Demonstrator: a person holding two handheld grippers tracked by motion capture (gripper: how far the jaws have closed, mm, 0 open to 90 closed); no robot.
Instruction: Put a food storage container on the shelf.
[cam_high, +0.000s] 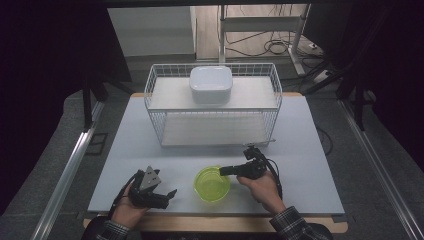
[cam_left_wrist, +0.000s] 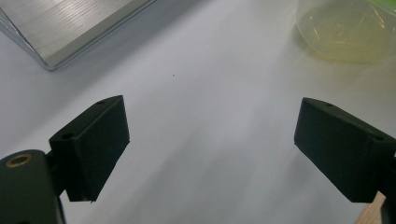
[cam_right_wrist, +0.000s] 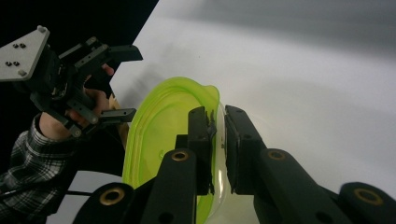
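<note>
A translucent lime-green bowl sits on the white table near its front edge. My right gripper reaches in from the right and is shut on the bowl's rim, one jaw inside the bowl and one outside. My left gripper rests at the front left, open and with nothing between its jaws. In the left gripper view the gripper faces bare table, with the bowl at the upper right. The right gripper view shows the left gripper beyond the bowl.
A white wire basket with two tiers stands at the back centre of the table. A white square dish rests on its upper shelf. The basket's lower corner appears in the left gripper view.
</note>
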